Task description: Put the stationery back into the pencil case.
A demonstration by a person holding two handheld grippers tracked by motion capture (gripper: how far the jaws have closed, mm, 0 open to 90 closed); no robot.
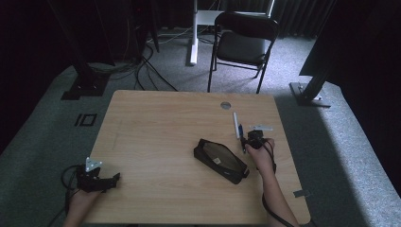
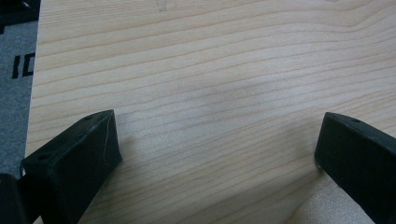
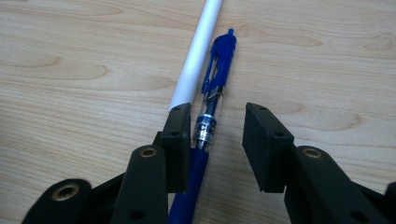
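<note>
High view: person's forearms come in nearest the camera at the bottom edge. Left gripper (image 1: 109, 179) sits at the near-left part of the table (image 1: 156, 123), jaws spread, nothing between them. Right gripper (image 1: 250, 140) is over at the right side, tips down on the blue pen (image 1: 241, 135). White pen (image 1: 235, 125) lies alongside the blue one, running out past the right gripper's tips, away from the hand. Black pencil case (image 1: 220, 160) lies just left of the right hand, apart from the pens. Small white piece (image 1: 261, 127) on the table just beyond the right gripper, on its right.

Left gripper view: both jaws wide apart over bare wood grain, table edge and grey floor off to their left.

Right gripper view: jaws part-open. Blue pen (image 3: 210, 121) lies lengthwise in the gap, hard against the left-hand pad, clear space to the right-hand pad, so not pinched. Its clip end points forward beyond the tips, barrel runs back under the gripper body. White pen (image 3: 196, 56) sits outside the left-hand jaw, touching the blue pen's side.
</note>
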